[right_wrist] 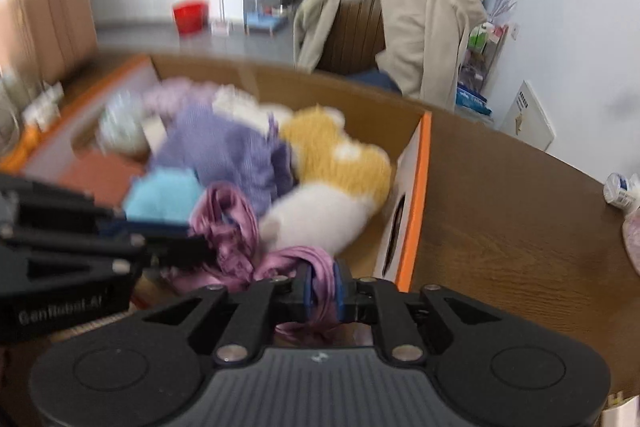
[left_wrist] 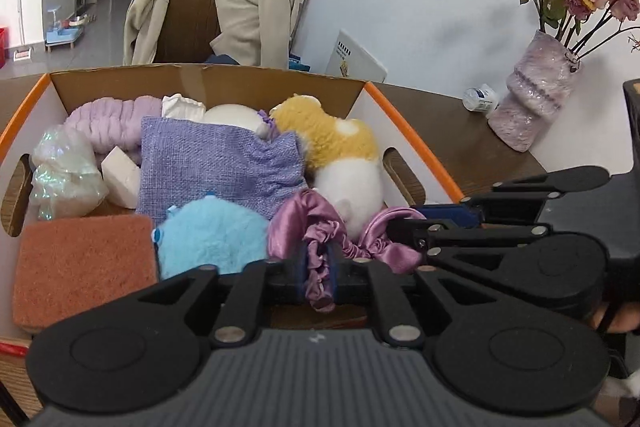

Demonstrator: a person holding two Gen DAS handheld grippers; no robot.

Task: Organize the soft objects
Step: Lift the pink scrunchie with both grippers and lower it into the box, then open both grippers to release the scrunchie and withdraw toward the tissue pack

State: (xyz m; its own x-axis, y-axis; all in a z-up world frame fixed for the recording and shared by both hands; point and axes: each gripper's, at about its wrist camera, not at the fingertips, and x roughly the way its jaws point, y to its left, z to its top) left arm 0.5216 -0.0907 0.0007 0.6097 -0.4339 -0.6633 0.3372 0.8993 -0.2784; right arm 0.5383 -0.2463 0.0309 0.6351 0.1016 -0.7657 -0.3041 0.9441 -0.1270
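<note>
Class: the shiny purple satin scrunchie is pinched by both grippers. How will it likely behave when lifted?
The scrunchie looks floppy: its gathered folds sag between the left gripper and right gripper. Its glossy sheen suggests it may slip. Thin fabric, so probably very light.

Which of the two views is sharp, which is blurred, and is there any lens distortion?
Left wrist view: sharp; box, satin scrunchie and vase are crisp, edges bowed by fisheye. Right wrist view: motion-blurred across the box and plush, though the right gripper stays fairly sharp; dark corner vignette in both.
</note>
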